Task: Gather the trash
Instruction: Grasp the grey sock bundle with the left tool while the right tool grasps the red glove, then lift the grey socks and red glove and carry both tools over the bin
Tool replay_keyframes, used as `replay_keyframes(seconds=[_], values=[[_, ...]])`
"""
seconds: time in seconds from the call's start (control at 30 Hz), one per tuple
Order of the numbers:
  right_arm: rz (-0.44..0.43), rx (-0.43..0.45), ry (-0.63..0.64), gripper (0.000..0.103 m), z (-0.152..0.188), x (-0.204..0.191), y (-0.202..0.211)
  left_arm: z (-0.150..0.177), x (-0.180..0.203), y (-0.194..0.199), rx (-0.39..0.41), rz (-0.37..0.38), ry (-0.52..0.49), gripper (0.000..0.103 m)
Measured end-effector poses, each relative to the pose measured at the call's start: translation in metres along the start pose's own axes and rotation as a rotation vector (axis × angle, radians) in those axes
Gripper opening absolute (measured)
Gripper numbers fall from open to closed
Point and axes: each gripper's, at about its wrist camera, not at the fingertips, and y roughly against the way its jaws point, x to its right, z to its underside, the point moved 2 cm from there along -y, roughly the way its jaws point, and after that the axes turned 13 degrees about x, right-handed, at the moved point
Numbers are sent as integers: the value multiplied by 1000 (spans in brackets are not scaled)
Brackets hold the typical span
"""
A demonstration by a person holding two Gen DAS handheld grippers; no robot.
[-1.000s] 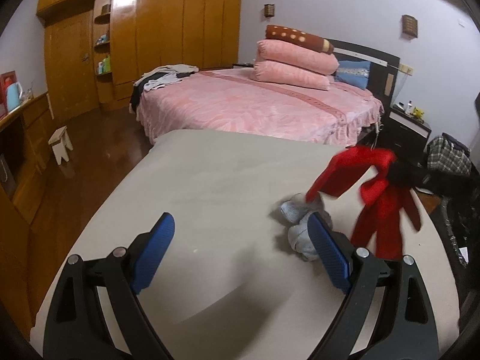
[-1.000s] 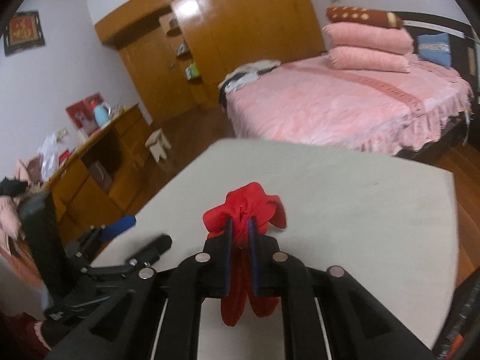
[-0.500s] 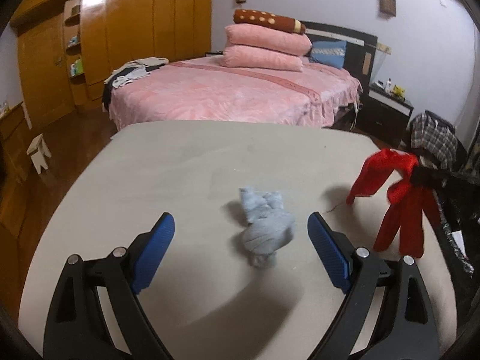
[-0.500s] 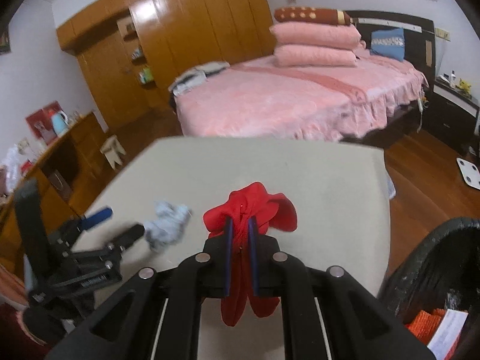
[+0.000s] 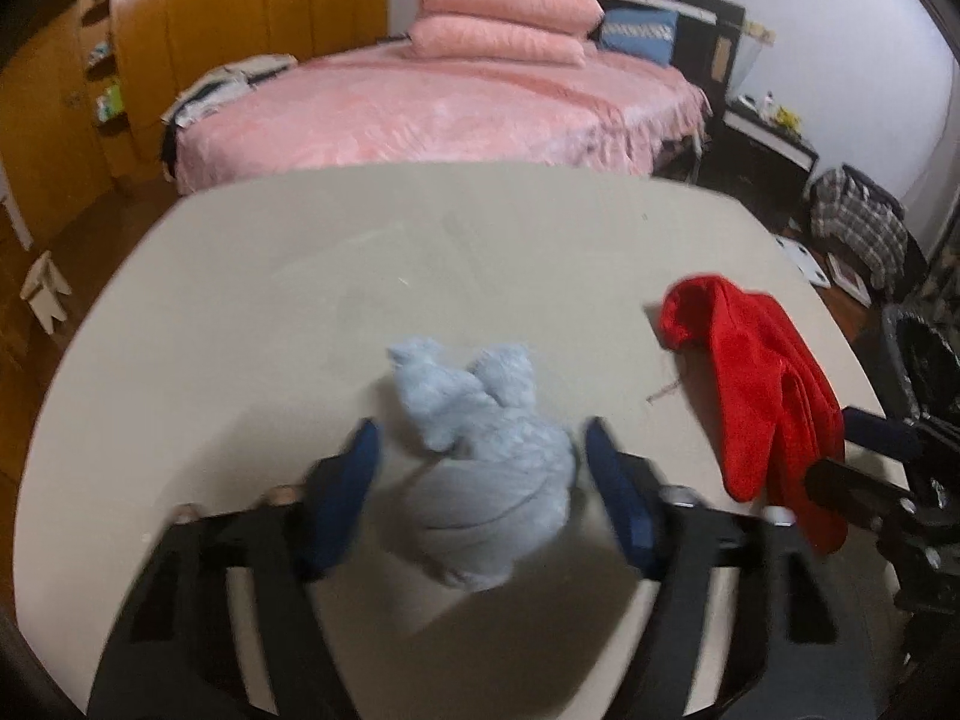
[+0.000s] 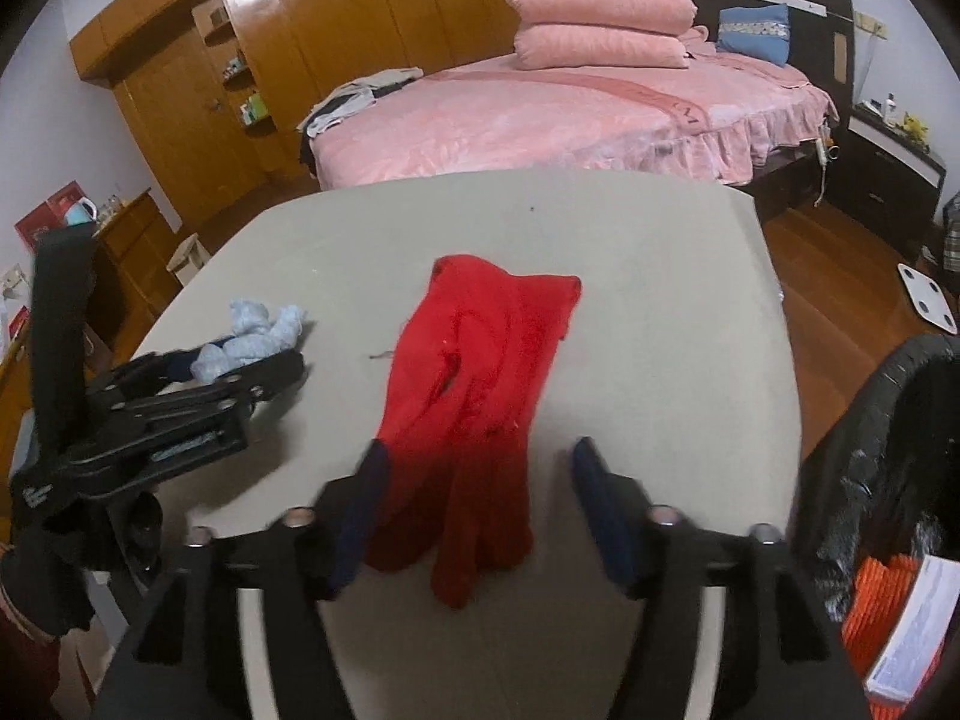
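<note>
As left gripper (image 5: 480,450) closes round blue cloth (image 5: 486,462), right gripper (image 6: 474,468) opening

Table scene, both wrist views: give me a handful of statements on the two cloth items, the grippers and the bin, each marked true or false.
1. The red cloth lies flat on the table. True.
2. The right gripper is clamped shut on the red cloth. False: its jaws are opening and stand apart, with the cloth lying loose between them.
3. The light blue cloth wad sits between the left gripper's fingers. True; those jaws are closing around it.
4. The blue wad is already in the black-lined bin. False: it is on the table.
5. The bin stands at the table's right edge in the right wrist view. True.
</note>
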Motion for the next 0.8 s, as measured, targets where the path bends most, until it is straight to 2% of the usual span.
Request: replay_keyframes(seconds=[0.03, 0.07, 0.13, 0.27, 0.6, 0.8], values=[[6, 1, -4, 71, 1, 1, 2, 0, 0, 0, 1, -1, -2, 45], [11, 2, -8, 74, 2, 3, 3, 1, 1, 1, 6, 2, 1, 44], [21, 11, -26, 78, 1, 6, 6, 0, 0, 7, 29, 10, 13, 43], [37, 43, -19, 85, -10, 6, 6, -3, -6, 22, 95, -23, 22, 42], [90, 58, 5, 92, -28, -2, -33, -5, -24, 16, 67, -69, 38, 43], [138, -11, 14, 91, -32, -3, -65, -2, -36, 5, 15, -65, 97, 43]])
